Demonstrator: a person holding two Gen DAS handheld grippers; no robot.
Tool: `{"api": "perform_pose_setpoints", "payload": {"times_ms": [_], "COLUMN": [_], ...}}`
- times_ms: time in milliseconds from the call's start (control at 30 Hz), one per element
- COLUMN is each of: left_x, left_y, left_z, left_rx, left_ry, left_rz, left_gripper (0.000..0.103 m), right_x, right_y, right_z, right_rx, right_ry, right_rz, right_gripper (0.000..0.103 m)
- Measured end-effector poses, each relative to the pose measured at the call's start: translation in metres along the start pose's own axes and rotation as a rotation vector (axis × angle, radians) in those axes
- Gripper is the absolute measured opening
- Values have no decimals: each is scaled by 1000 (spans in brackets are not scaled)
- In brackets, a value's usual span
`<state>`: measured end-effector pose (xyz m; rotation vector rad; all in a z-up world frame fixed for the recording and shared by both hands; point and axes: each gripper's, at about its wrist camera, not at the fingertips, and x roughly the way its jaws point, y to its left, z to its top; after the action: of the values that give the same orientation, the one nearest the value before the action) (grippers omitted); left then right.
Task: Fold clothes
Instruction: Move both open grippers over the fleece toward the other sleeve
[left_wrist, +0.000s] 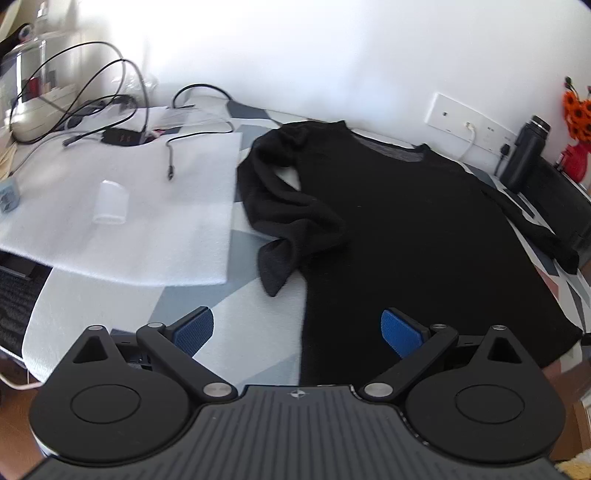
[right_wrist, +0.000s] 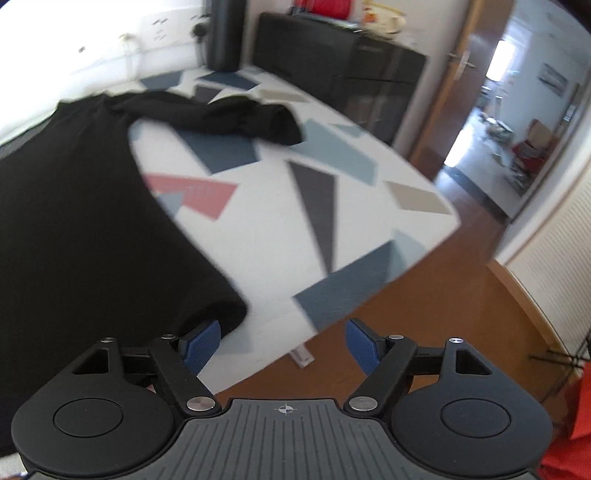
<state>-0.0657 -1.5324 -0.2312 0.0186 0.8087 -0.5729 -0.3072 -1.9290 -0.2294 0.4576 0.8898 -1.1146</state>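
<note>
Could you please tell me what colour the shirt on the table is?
Plain black shirt, best seen in the left wrist view.

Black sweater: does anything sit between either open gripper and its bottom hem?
Nothing visible does. The left gripper straddles the black sweater at its lower left edge; the right gripper sits beside the lower right corner, jaws open.

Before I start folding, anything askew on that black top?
Yes. The black long-sleeved top lies flat, but its sleeve nearest the white foam sheet is bunched and twisted back on itself, not straight. The other sleeve is also crumpled. Both tools are open.
</note>
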Motion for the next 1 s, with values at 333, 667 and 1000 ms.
{"api": "perform_pose_setpoints", "payload": {"times_ms": [333, 667, 1000], "left_x": [62, 49, 41], "left_y": [-14, 11, -15], "left_z": [38, 94, 152], "left_rx": [181, -20, -128], "left_ry": [10, -25, -103], "left_rz": [45, -1, -33], "left_gripper": [80, 10, 10], "right_x": [-30, -48, 26], "right_y": [42, 127, 184], "right_z": [61, 153, 161], "right_rx": [78, -47, -124], "right_ry": [-109, -144, -29], "right_rz": [177, 394, 357], "right_gripper": [77, 92, 93]}}
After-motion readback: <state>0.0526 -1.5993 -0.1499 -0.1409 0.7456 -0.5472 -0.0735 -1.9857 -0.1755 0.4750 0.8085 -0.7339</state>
